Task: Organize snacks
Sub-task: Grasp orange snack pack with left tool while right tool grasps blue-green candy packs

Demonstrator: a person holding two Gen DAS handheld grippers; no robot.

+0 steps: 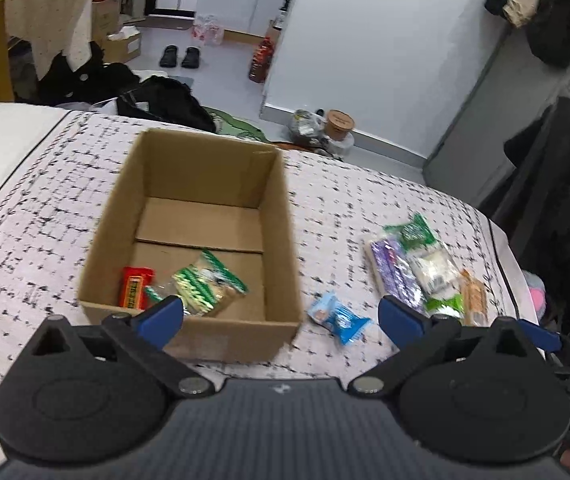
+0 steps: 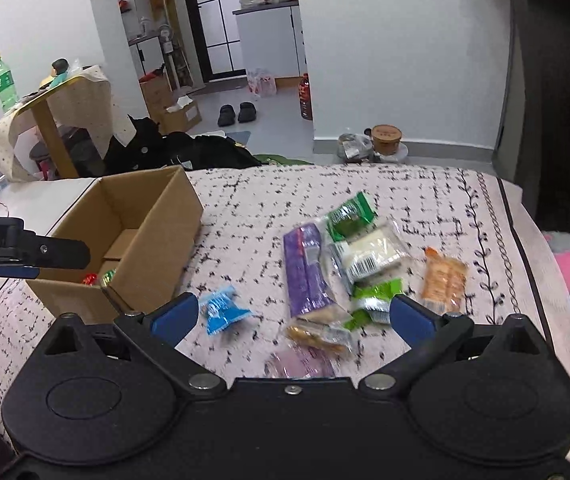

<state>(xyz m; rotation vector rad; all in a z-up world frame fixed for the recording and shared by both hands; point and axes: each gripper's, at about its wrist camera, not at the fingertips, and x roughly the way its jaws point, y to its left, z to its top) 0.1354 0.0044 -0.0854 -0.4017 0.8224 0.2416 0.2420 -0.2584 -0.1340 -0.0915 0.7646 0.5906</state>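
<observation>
An open cardboard box (image 1: 273, 216) (image 2: 157, 220) stands on the patterned bed cover. In it lie a red snack pack (image 1: 136, 286) and a green-striped pack (image 1: 205, 286). My left gripper (image 1: 281, 316) is open and empty above the box's near right corner. A blue packet (image 1: 339, 317) (image 2: 223, 312) lies right of the box. Further right lies a pile: a purple pack (image 2: 305, 268), a green packet (image 2: 349, 214), a white pack (image 2: 369, 258), a lime packet (image 2: 377, 300) and an orange packet (image 2: 444, 278). My right gripper (image 2: 293, 316) is open and empty above the pile's near end.
The bed cover (image 2: 425, 200) ends at a far edge and a right edge. Beyond lie black clothes (image 2: 173, 152), a wall corner (image 2: 309, 80), a bowl with clutter (image 2: 385, 140) and slippers (image 2: 237, 114). The left gripper's body (image 2: 25, 252) shows over the box's left side.
</observation>
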